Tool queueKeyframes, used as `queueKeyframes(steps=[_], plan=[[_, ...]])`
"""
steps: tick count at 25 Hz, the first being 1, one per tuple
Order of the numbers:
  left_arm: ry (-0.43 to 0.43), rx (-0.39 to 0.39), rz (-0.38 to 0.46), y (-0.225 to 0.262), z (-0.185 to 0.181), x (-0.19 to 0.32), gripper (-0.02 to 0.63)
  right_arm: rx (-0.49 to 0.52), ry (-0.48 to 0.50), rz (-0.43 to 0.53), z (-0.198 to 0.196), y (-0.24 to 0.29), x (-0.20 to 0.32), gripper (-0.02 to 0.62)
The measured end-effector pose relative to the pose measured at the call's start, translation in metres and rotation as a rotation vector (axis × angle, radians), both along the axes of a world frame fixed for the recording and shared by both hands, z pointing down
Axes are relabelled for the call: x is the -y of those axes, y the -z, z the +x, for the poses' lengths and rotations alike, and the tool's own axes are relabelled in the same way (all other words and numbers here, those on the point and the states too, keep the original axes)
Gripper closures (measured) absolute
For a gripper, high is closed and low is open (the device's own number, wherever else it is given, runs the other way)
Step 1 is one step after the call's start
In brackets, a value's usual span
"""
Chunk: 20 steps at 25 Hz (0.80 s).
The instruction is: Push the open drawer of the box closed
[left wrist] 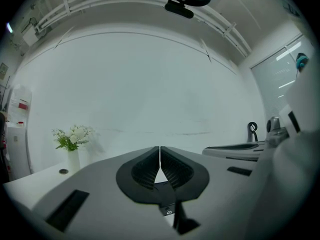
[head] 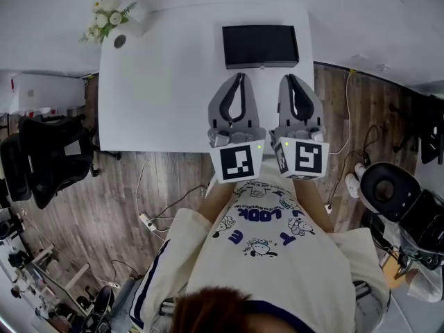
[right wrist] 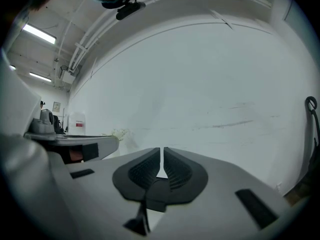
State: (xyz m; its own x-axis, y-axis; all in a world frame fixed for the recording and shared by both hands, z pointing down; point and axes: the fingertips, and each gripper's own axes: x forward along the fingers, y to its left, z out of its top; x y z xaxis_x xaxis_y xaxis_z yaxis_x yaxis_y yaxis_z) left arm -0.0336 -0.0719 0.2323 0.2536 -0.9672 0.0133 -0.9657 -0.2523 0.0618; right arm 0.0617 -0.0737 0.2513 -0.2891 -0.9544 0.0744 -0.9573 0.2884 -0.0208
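Note:
A black box (head: 260,46) stands at the far middle of the white table (head: 159,96); from above I cannot make out its drawer. My two grippers hang side by side over the table's near edge, pointing level toward the box and a short way from it. The left gripper (head: 240,75) (left wrist: 159,149) is shut, its ribbed pads meeting with nothing between them. The right gripper (head: 289,77) (right wrist: 162,150) is shut and empty too. Both gripper views look over the box at a bare white wall, so the box is hidden there.
A white vase of flowers (head: 111,16) (left wrist: 73,144) stands at the table's far left corner, a small dark disc (head: 119,41) beside it. A black office chair (head: 41,165) is on the left. Cables and a power strip (head: 147,220) lie on the wooden floor.

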Motion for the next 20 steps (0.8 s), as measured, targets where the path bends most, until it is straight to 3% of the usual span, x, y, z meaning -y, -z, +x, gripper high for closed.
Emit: queueKeyframes(steps=[20], plan=[[0.002, -0.005, 0.024, 0.012, -0.004, -0.014, 0.588, 0.006, -0.016, 0.027, 0.002, 0.013, -0.012, 0.554]])
